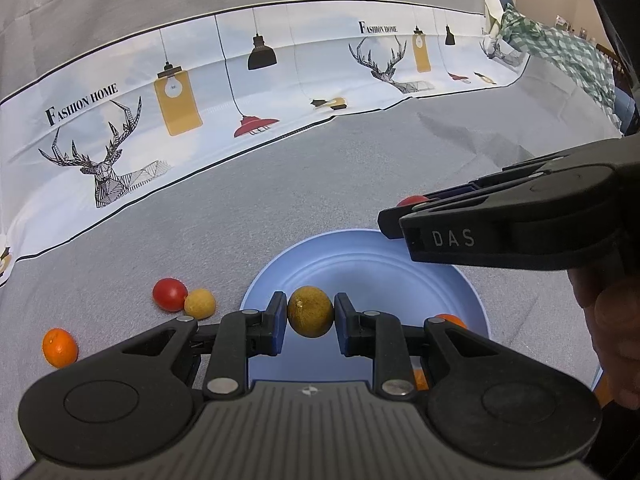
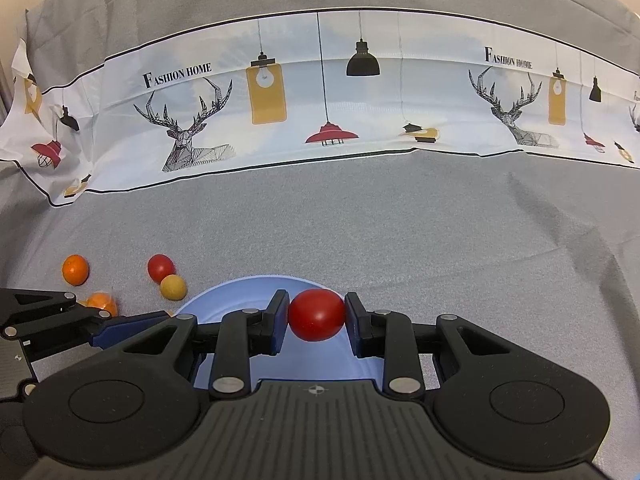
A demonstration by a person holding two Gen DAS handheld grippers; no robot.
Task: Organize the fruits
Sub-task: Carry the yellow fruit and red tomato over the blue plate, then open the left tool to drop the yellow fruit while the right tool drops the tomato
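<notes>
My left gripper (image 1: 310, 318) is shut on a yellow-brown round fruit (image 1: 310, 317) and holds it over the blue plate (image 1: 360, 256). My right gripper (image 2: 316, 316) is shut on a red tomato (image 2: 316, 315) above the plate's (image 2: 240, 292) far edge. In the left wrist view the right gripper (image 1: 394, 220) reaches in from the right with the tomato (image 1: 412, 201) peeking behind its tips. An orange fruit (image 1: 450, 320) lies in the plate, partly hidden. On the cloth left of the plate lie a red tomato (image 1: 169, 294), a yellow fruit (image 1: 199, 303) and an orange (image 1: 60, 347).
The grey cloth (image 2: 360, 220) covers the table, with a printed deer-and-lamp band (image 2: 320, 112) across the back. A green checked cloth (image 1: 560, 52) lies at the far right. In the right wrist view, loose fruits (image 2: 75, 269) lie left and the left gripper (image 2: 100, 326) enters low left.
</notes>
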